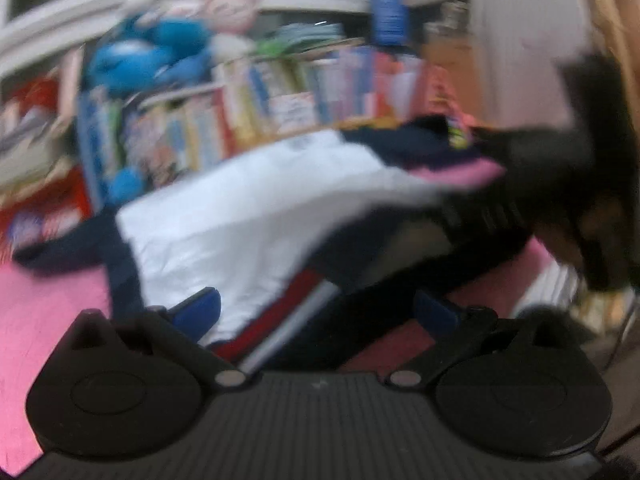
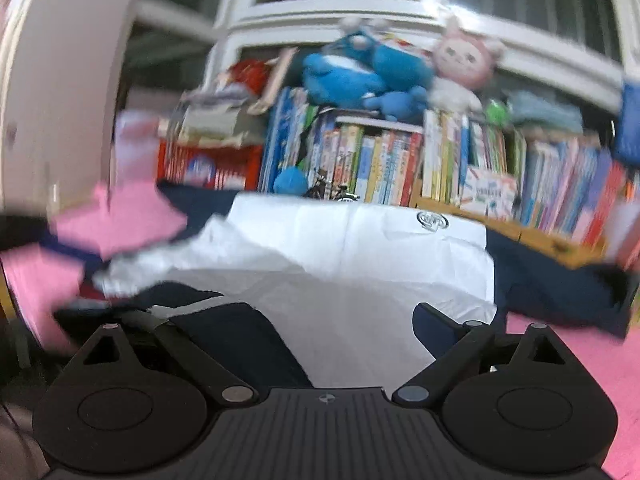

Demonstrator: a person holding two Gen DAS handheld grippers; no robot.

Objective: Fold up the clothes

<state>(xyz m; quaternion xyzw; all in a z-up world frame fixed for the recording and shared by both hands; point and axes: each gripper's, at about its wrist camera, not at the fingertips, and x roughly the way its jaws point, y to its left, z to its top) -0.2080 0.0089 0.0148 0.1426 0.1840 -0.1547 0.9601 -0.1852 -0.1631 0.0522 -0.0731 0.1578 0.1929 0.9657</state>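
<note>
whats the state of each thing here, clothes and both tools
left tool: open, nothing between its fingers
right tool: open, over the shirt, empty
white and navy shirt: spread on the pink mat, partly folded, creased
pink garment: lifted, blurred

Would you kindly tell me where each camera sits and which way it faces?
Left wrist: sits on the left tool, facing the white garment on the pink surface; its blue-tipped fingers show, spread apart.
Right wrist: sits on the right tool, facing the white garment and bookshelf; its fingers show, spread apart.
Shared: garment, bookshelf, blue plush toy.
</note>
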